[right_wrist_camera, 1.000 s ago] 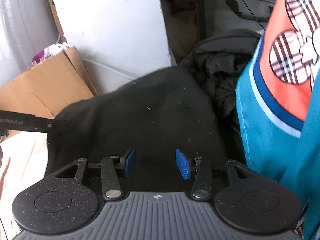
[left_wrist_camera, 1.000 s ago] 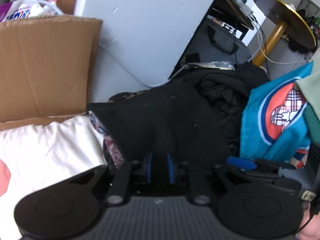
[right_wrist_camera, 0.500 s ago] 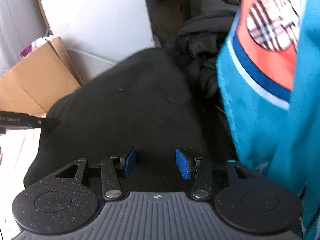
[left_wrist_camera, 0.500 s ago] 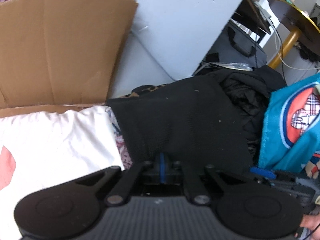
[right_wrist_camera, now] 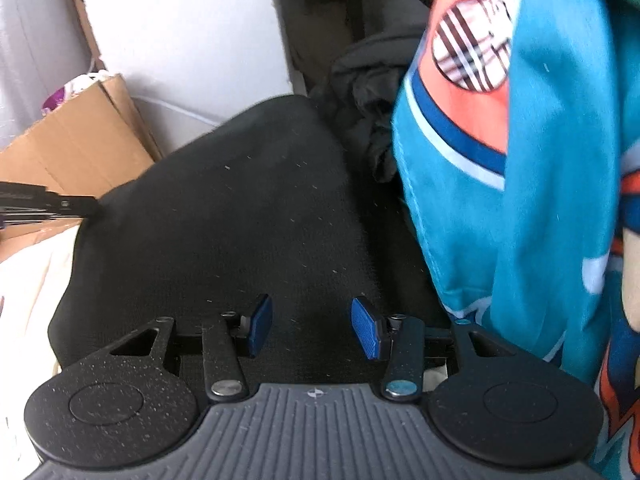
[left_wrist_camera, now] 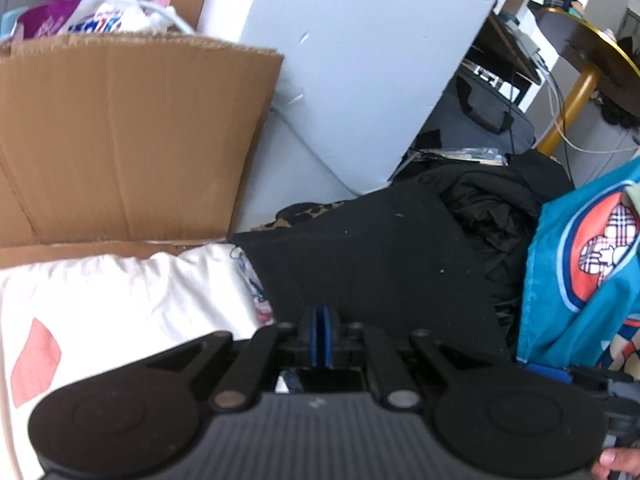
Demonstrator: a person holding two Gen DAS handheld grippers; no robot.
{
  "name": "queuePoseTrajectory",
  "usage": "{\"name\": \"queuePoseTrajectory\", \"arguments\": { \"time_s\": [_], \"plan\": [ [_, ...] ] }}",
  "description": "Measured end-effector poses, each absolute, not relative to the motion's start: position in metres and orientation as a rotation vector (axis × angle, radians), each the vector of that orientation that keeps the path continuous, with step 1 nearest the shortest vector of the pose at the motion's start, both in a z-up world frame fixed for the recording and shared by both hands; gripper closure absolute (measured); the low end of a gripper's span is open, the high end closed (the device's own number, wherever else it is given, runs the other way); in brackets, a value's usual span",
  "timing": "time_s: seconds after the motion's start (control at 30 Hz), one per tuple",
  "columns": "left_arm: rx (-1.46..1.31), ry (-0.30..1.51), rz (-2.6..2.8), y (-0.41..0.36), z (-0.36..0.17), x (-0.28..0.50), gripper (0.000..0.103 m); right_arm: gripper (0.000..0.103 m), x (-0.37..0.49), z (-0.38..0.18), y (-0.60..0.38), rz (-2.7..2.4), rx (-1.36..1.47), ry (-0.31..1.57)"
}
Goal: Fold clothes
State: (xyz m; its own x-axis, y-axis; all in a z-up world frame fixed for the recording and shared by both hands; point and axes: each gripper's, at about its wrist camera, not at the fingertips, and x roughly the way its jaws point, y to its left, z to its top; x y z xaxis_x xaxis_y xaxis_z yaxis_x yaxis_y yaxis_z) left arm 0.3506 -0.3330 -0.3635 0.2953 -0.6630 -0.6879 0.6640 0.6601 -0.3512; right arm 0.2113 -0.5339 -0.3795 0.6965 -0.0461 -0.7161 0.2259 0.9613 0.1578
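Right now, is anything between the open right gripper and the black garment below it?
Nothing visible. The right gripper hangs open directly over the black garment, with bare cloth between its pads. The teal printed garment hangs to its right, beside the path, not across it.

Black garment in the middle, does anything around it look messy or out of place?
Yes. Beyond the flat black knit garment, a crumpled black jacket lies bunched, not folded, and a leopard-print cloth pokes out from under the garment's far edge.
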Motion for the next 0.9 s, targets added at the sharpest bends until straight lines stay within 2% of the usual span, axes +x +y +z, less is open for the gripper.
{"name": "queuePoseTrajectory", "arguments": {
  "time_s": [0.17,0.23,0.5,0.6,0.77,0.83,0.9],
  "plan": [
    [-0.006,0.932,-0.861,-0.333,-0.373,0.357,0.099,0.052,0.218,-0.39,-0.521,-0.107,0.223,0.819],
    [-0.015,0.934,-0.836,-0.329,-0.374,0.359,0.094,0.052,0.217,-0.396,-0.52,-0.108,0.222,0.835],
    [-0.026,0.95,-0.796,-0.312,-0.365,0.35,0.09,0.052,0.201,-0.398,-0.524,-0.152,0.243,0.863],
    [-0.029,0.95,-0.796,-0.307,-0.356,0.341,0.079,0.052,0.191,-0.395,-0.523,-0.169,0.256,0.87],
    [-0.038,0.95,-0.819,-0.306,-0.346,0.314,0.077,0.052,0.176,-0.387,-0.521,-0.175,0.267,0.853],
    [-0.044,0.955,-0.822,-0.308,-0.345,0.302,0.072,0.052,0.172,-0.384,-0.518,-0.168,0.264,0.847],
    [-0.049,0.96,-0.817,-0.309,-0.346,0.289,0.072,0.058,0.171,-0.384,-0.515,-0.148,0.268,0.852]
  ]
}}
